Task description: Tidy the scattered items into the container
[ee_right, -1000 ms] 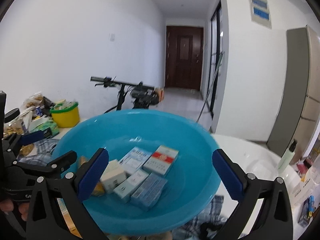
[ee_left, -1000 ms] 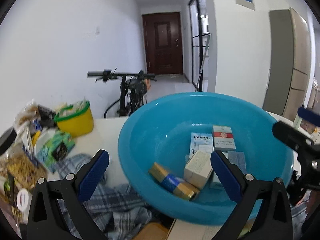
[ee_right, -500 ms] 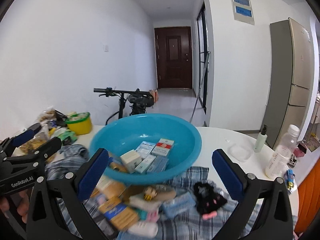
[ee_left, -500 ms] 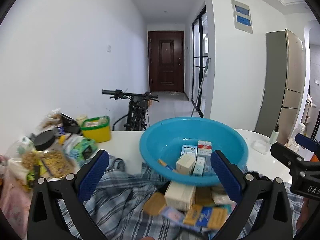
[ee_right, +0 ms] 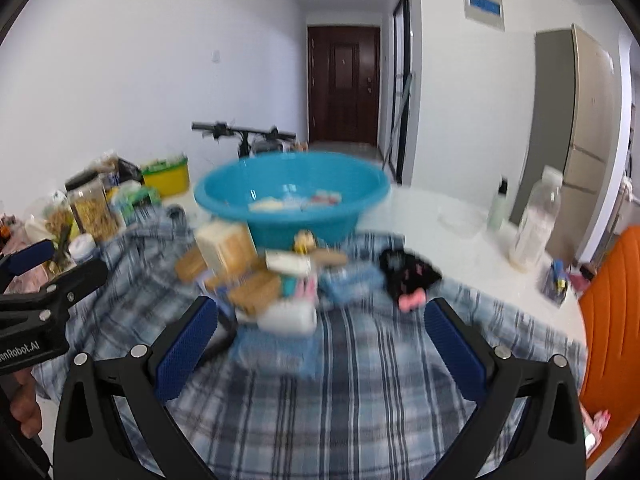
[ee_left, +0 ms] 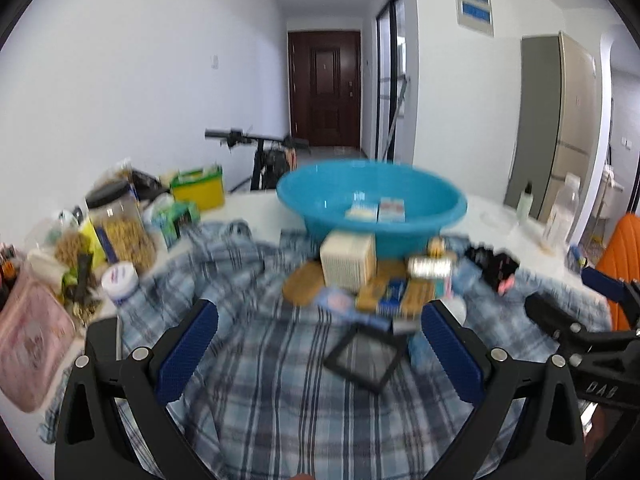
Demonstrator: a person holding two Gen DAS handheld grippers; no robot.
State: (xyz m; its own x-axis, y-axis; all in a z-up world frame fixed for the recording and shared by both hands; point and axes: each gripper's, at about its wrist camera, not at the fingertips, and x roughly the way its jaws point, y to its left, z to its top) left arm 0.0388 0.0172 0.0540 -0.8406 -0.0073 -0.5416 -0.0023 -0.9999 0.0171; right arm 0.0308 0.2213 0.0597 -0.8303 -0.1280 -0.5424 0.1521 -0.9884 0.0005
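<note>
Hovering low over the plaid cloth (ee_left: 280,392), both spread wide and empty: left hand-held gripper (ee_left: 318,344) and right hand-held gripper (ee_right: 320,340), blue pads well apart, nothing between them. Still to tidy: a blurred heap of small boxes and packets just in front of the blue basin (ee_left: 372,204), on the cloth, with a few cartons already lying inside the basin. Probably light, stiff cardboard for the most part. Biggest piece, a cream ribbed box (ee_left: 347,258), standing upright against the basin's near wall; best pinched across its two flat side faces, gently, to avoid crushing. Flat black-framed square (ee_left: 366,356) lying nearest the left pads; thin and likely slippery, so an edge grip or a tilt first. White bottle (ee_right: 288,318) on its side, apt to roll. Black soft item with a pink bit (ee_right: 410,276) off to the right, limp, easy to pinch anywhere. Loose cloth folds likely to snag. Jars and bags crowding the left of the bench (ee_right: 452,240); a clear bottle (ee_right: 534,224) at the right, well clear.
</note>
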